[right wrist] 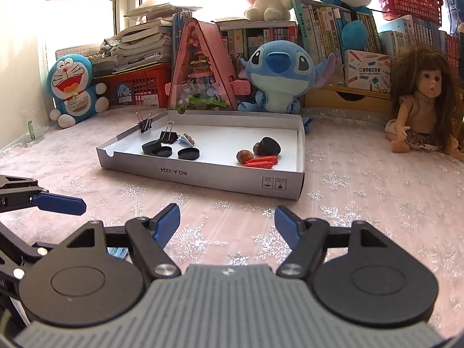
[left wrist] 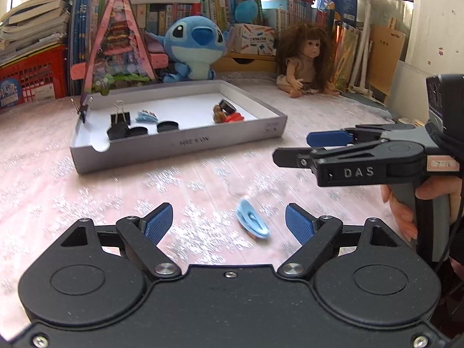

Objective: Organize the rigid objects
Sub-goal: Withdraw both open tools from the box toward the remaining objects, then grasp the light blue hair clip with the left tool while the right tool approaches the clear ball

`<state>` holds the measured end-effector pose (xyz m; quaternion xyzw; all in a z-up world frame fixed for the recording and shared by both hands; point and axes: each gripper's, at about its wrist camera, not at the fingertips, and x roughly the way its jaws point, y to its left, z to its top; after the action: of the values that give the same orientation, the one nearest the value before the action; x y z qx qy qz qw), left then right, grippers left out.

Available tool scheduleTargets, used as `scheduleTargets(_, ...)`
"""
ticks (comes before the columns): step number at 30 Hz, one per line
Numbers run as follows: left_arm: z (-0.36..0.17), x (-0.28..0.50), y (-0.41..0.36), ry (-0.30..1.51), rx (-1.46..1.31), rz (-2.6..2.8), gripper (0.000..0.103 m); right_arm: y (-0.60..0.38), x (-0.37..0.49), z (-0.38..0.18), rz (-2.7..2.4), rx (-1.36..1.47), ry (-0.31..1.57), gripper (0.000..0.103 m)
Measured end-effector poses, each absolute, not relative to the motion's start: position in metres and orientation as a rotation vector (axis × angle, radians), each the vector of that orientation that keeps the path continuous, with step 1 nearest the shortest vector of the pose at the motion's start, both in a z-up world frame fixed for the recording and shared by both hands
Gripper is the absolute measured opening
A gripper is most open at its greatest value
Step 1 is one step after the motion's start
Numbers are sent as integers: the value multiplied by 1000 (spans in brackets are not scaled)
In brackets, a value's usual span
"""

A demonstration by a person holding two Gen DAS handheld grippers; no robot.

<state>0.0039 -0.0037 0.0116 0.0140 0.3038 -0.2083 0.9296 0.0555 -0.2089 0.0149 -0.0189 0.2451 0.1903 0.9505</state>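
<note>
A small light-blue clip-like piece [left wrist: 252, 222] lies on the pink snowflake tablecloth. It sits between the blue pads of my left gripper [left wrist: 229, 221], nearer the right pad, and neither pad touches it. That gripper is open. My right gripper [right wrist: 227, 224] is open over bare cloth with nothing between its fingers; it also shows from the side [left wrist: 291, 147] in the left wrist view, held by a hand. The white shallow box [left wrist: 179, 145] [right wrist: 203, 177] holds binder clips [right wrist: 168, 137], black round caps [right wrist: 188, 154], nuts [right wrist: 243, 156], an orange piece [right wrist: 261, 161] and a black piece [right wrist: 269, 146].
Behind the box stand a blue plush [right wrist: 278, 75], a pink triangular model house [right wrist: 200, 69], a doll [right wrist: 420, 101] at the right, red crates and rows of books. A binder clip [right wrist: 144, 124] is clamped on the box's left wall. One left-gripper finger [right wrist: 61, 203] reaches in from the left.
</note>
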Motion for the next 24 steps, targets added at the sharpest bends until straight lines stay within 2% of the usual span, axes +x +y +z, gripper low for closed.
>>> scheduleTargets(4,3,3,-9,646,23,-425,67,-211,54,12,382,-33,508,82)
scheduleTargets(7,1,4,-8,645,4,-414,52,-212,53,11,384,-28,510,82)
scheduleTargets(9,0,6,-5,647,1,-400,37,-212,52,11,387,-26,511,82)
scheduleTargets(12,0,10,3,654,-19,-372,20,-210,51,11,397,-24,513,82)
scheduleTargets(19,1,13,22,654,-35,-329,15,-197,44,10,455,-47,504,82)
scheduleTargets(22,1,11,23,652,-36,-343,15,-189,40,11,456,-82,488,82)
scheduleTargets(24,2,8,18,639,-25,-349,20,-187,40,12,448,-93,478,82)
